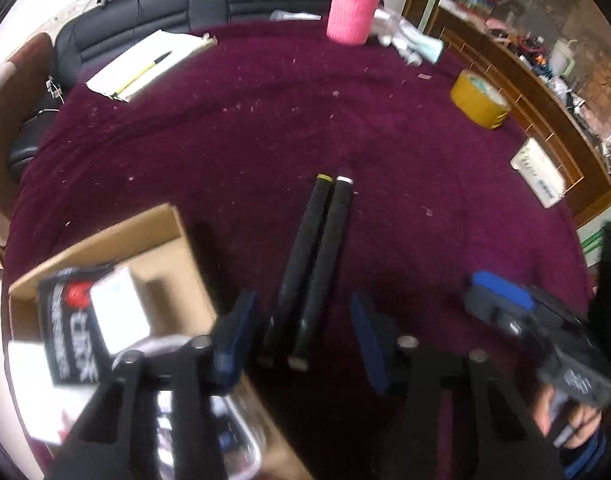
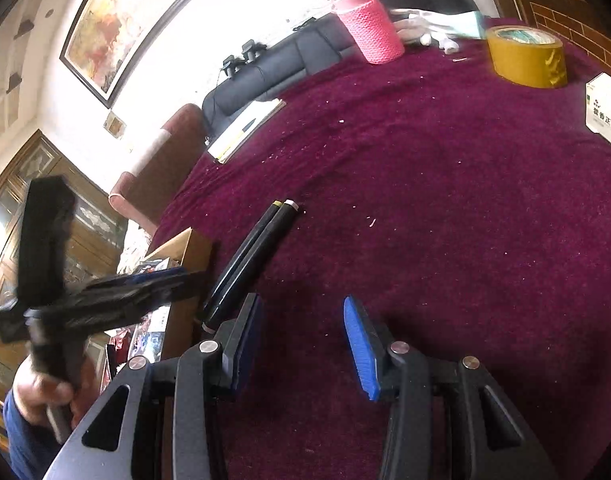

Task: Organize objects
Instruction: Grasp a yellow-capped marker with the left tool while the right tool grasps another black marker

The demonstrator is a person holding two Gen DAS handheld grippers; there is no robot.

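Two black marker pens (image 1: 311,268) lie side by side on the maroon tablecloth (image 1: 265,128). My left gripper (image 1: 301,340) is open, its blue pads on either side of the pens' near ends, not closed on them. A cardboard box (image 1: 117,248) holding packets and a white carton sits just left of it. My right gripper (image 2: 301,344) is open and empty over bare cloth, right of the pens (image 2: 251,258). In the right wrist view the left gripper (image 2: 105,300) shows above the box (image 2: 189,256). The right gripper shows at the right edge of the left wrist view (image 1: 501,292).
A pink knitted bottle sleeve (image 1: 353,10), a yellow tape roll (image 1: 479,98), a white medicine box (image 1: 539,172) and a notepad with a pen (image 1: 145,64) stand at the far and right parts of the table. A black sofa (image 1: 185,0) lies beyond.
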